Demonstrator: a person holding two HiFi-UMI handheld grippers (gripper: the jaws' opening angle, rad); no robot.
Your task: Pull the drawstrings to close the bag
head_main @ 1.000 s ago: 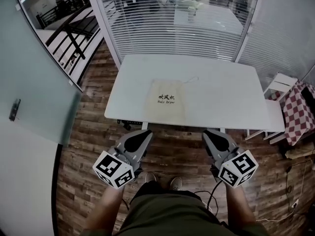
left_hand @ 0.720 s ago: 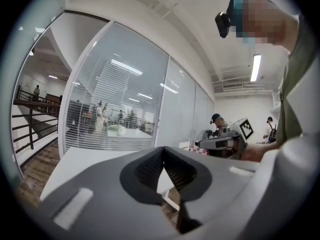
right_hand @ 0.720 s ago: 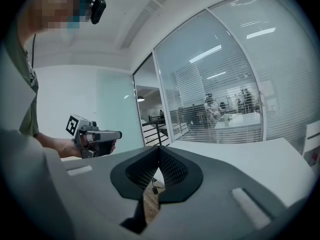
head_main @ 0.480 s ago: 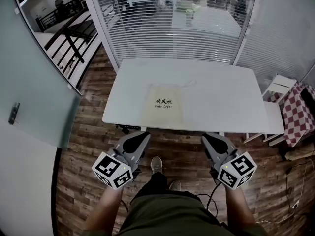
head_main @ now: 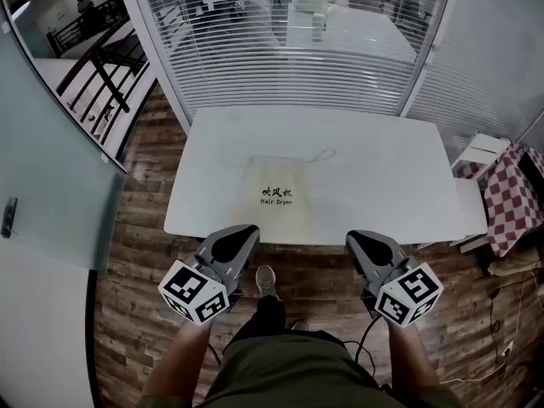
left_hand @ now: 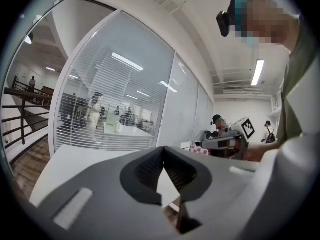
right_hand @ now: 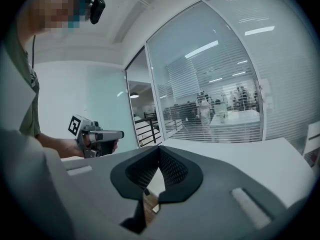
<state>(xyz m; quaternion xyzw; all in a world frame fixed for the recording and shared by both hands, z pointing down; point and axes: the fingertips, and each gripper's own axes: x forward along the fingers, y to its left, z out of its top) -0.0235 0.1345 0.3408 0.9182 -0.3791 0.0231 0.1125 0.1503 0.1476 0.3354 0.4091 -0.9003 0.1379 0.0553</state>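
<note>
Bag [head_main: 276, 195] nearer than before; long axis away from person, drawstring [head_main: 321, 155] end far; left tongs [head_main: 245, 230], right tongs [head_main: 359, 236] together, empty.

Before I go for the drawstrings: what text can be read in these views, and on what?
"吹风机": printed on the cloth bag, upper line.
"Hair Dryer": same bag, the line beneath.
Left gripper and right gripper: square marker patterns only, no words.
</note>
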